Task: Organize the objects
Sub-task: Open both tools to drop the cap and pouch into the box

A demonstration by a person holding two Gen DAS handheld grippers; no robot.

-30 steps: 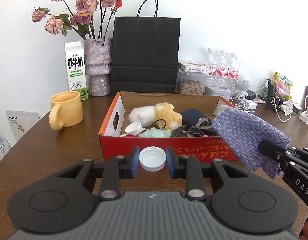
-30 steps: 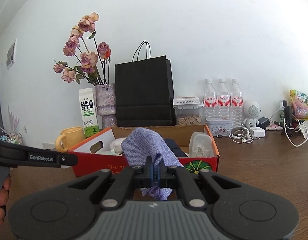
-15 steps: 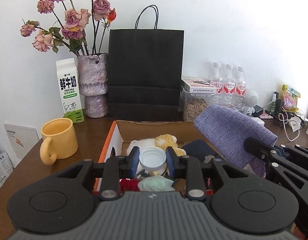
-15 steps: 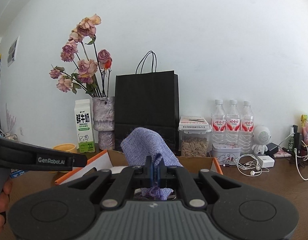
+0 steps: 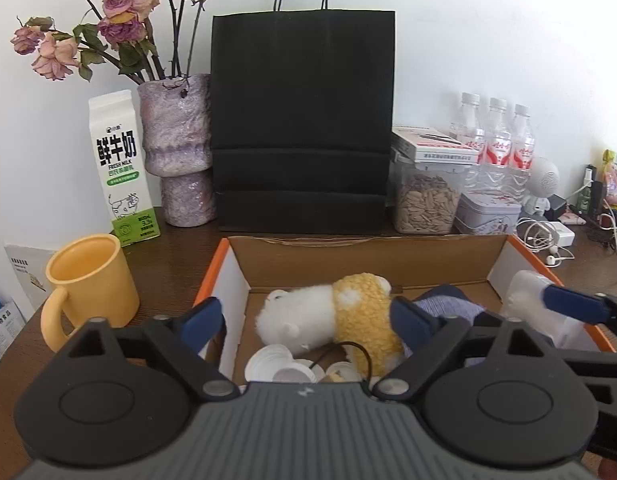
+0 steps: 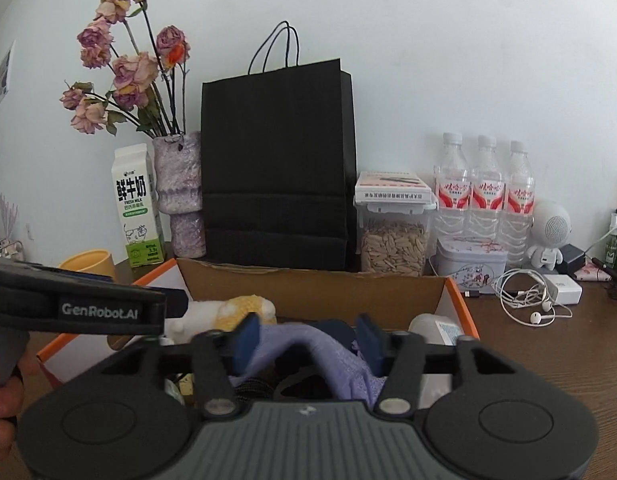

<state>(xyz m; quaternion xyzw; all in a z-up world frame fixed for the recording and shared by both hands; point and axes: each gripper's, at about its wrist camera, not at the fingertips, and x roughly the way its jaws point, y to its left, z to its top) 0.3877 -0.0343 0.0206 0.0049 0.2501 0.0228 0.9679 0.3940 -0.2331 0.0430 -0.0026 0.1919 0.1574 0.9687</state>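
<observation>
Progress judged well advanced. Left tongs (image 5: pixel 306 322) opening over the cardboard box (image 5: pixel 364 258), nothing between the pads; white bottle cap (image 5: pixel 270 360) seen lying loose on the box floor directly below, beside further white caps. Right tongs (image 6: pixel 306 338) likewise opening, pads clear of the purple cloth (image 6: pixel 328 354), which sits draped inside the box under them and no longer gripped. Both items therefore counted as delivered into the box.

Also inside the box: plush toy (image 5: pixel 328 320), white and yellow, lying on its side toward the left half; dark blue item partly under the cloth; clear plastic container (image 5: pixel 536 308) against the right wall; black cord looped near the toy. Contents crowded, cloth resting on top of other items rather than flat on the floor.

Remaining work, as a judgement only: yellow mug (image 5: pixel 88 284) standing on the table (image 6: pixel 548 360) just left of the box, not yet put anywhere; white earphones and charger (image 6: pixel 540 300) lying loose to the right of the box. Unclear whether either belongs to the task.

Surroundings noted along the back wall: milk carton (image 5: pixel 122 172), vase of dried roses (image 5: pixel 178 148), black paper bag (image 5: pixel 302 120) directly behind the box, jar of seeds (image 5: pixel 426 196), tin, three water bottles (image 6: pixel 484 188).

Obstructions: each tool close beside the other over the box, left one crossing the right wrist view at the left edge; risk of contact when withdrawing. Box walls and tall bag close behind limiting forward travel.
</observation>
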